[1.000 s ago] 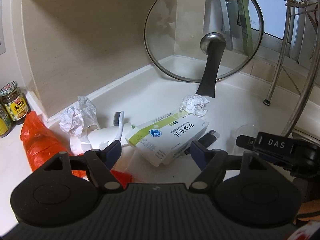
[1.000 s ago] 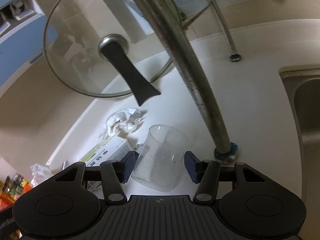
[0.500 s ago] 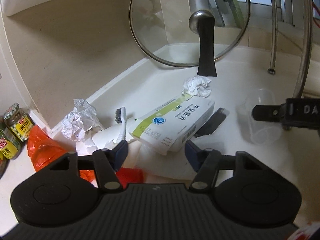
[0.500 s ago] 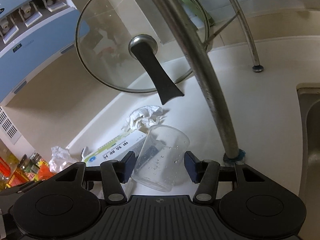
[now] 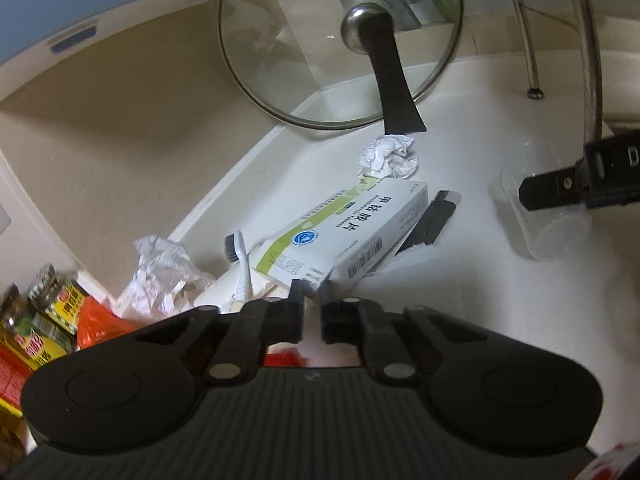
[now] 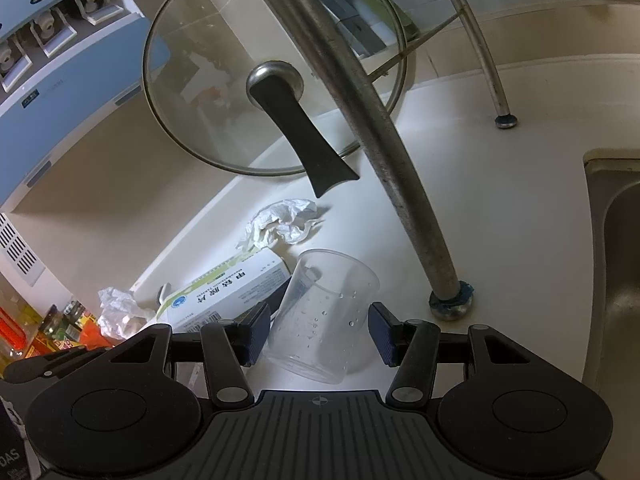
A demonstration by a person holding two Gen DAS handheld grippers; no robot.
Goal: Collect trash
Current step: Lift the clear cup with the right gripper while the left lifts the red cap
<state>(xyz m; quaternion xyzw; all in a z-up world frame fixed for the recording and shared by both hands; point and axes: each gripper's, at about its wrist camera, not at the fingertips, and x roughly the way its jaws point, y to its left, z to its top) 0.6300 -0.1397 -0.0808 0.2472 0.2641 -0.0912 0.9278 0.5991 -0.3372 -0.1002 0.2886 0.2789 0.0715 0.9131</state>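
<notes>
On the counter (image 5: 460,288) a medicine box (image 5: 348,236) lies with a toothbrush (image 5: 240,256) at its left and a crumpled tissue (image 5: 388,156) behind it. A pot lid (image 5: 312,40) leans on the wall behind the tissue. A plastic cup (image 6: 320,320) lies right of the box.

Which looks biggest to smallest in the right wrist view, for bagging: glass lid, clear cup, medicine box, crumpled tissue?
1. glass lid
2. clear cup, though nearness enlarges it
3. medicine box, partly hidden, so unsure against the cup
4. crumpled tissue
</notes>
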